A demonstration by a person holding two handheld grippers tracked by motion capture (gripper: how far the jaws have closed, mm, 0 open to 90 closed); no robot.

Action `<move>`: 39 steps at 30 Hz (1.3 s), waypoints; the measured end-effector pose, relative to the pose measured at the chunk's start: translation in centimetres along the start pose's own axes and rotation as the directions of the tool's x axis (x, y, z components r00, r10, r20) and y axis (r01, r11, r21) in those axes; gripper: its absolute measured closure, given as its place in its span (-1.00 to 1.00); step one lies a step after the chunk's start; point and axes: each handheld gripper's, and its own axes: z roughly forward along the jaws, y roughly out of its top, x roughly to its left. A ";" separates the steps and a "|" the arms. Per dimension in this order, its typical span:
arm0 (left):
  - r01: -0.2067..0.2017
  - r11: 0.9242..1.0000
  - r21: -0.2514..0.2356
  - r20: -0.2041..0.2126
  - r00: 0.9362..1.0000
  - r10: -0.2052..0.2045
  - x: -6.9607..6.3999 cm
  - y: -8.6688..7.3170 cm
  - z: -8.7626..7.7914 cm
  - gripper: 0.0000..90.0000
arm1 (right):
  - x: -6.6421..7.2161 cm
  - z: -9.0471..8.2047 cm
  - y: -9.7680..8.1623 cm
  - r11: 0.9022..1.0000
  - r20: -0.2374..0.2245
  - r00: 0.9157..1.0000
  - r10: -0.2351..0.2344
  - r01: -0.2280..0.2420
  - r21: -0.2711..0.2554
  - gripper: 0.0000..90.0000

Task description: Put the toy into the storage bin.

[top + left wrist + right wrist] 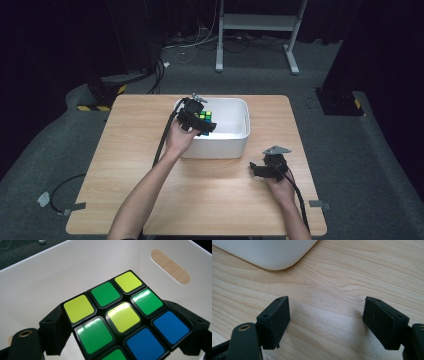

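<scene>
Item: puzzle cube (120,322), clamped between the jaws of the left gripper (196,120) and held inside the white bin (240,135) at the far middle of the wooden table (125,175). Progress, as judged: cube carried into the bin but not yet let go; release and withdrawal remain. Right gripper (327,322): jaws spread wide, empty, low over bare table near the bin's right corner.

A wooden table (150,150) stands on grey carpet (60,145), a metal stand (260,22) and cables (195,42) beyond.
</scene>
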 end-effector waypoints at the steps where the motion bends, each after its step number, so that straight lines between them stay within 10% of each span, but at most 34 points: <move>1: 0.001 1.000 0.000 -0.001 1.000 -0.001 0.1 -0.1 0.0 -0.65 | 0.0 0.0 0.0 1.000 0.000 1.000 0.000 0.000 0.000 -0.52; 39: 0.004 1.000 -0.029 -0.020 1.000 -0.005 0.7 -2.0 -2.3 -0.65 | 0.0 0.0 0.0 1.000 0.000 1.000 0.000 0.000 0.000 -0.52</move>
